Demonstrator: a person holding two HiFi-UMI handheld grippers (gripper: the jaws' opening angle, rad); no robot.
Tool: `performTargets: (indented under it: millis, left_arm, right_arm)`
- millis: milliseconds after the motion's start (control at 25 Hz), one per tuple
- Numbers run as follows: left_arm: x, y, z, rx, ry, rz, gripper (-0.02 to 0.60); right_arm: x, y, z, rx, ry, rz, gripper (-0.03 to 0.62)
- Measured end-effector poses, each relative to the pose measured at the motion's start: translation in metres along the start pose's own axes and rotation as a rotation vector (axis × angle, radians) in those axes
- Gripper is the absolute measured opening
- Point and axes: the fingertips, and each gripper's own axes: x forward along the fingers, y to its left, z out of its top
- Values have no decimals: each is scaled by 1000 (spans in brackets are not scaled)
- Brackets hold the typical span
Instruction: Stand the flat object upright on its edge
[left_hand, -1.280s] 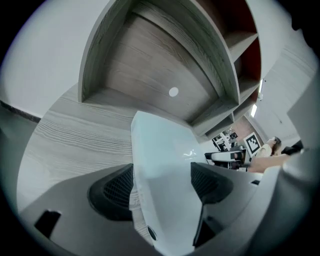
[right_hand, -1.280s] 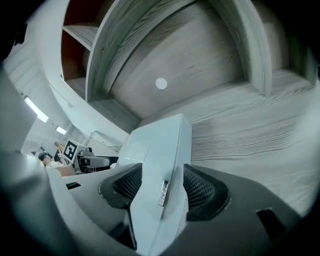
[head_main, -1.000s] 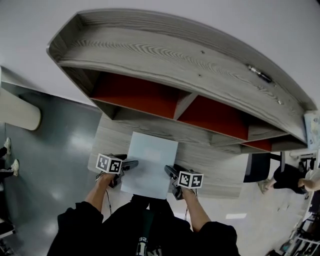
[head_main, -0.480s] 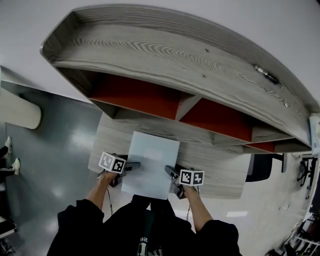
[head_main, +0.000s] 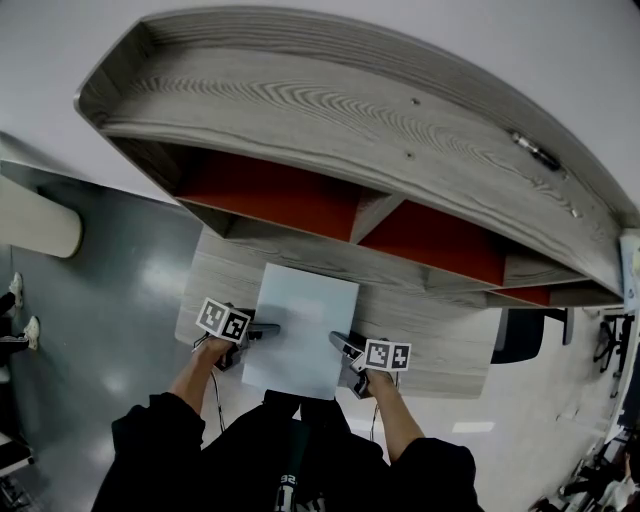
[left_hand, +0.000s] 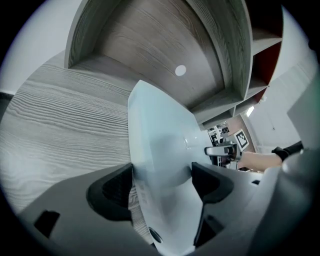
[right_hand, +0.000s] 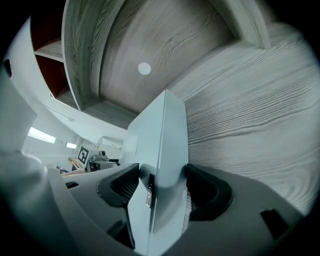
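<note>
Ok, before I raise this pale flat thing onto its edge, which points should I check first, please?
1. Left tool gripping the flat object: jaws closed on its side, ok.
2. Right tool gripping: its jaws have just been opening, with the object between them; whether the pads press on it, cannot tell.
3. Tools on opposite sides of the object: ok.
4. Object upright: not ok, its broad face is turned up on the desk.
5. Room under the shelf for raising it: cannot tell.
</note>
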Motion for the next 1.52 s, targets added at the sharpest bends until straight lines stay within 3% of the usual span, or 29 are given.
performTargets:
  millis: [280,920,1520]
  left_arm:
    - [3,2,0,-15,6,-17,362]
    - [1,-5,-2,-5,29,-14,364]
    - [-10,-31,27,67,-15,-12,362]
  right_arm:
    - [0,-1,0,23,-19,8,264]
    - [-6,4,0,4,47,-52,264]
    - [-33,20,23,-33,2,-52,264]
